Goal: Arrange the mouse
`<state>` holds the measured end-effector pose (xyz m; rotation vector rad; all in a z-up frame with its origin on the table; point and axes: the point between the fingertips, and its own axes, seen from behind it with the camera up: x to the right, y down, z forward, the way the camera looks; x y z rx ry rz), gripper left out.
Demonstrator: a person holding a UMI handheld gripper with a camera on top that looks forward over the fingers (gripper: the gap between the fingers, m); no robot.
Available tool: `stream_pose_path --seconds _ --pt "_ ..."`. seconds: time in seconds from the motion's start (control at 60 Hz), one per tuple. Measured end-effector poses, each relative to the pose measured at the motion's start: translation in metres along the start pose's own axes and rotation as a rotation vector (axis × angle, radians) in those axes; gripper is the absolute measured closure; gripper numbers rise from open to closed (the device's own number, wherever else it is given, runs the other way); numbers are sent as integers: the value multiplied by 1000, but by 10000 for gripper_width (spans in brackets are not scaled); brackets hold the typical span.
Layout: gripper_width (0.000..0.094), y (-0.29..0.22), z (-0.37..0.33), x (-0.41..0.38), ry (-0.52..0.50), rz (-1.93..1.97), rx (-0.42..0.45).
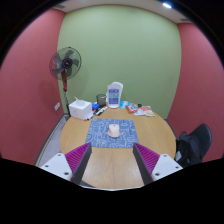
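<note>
A small white mouse (114,129) lies on a blue patterned mouse mat (110,133) in the middle of a round wooden table (110,165). My gripper (112,158) hovers over the near part of the table, well short of the mat. Its two fingers with magenta pads (76,155) stand wide apart with only bare tabletop between them. The mouse is beyond the fingertips, roughly centred between them.
At the table's far side stand a white box (80,108), a white and blue jug (115,95) and some small items (140,108). A standing fan (65,66) is at the back left. A black chair (195,143) stands at the right.
</note>
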<state>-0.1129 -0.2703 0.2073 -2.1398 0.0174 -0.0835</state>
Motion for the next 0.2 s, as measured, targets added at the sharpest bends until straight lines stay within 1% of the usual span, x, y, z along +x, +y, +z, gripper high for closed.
stream_pose_path --seconds 0.2 --pt "96 19 -36 -4 -6 -5 -4"
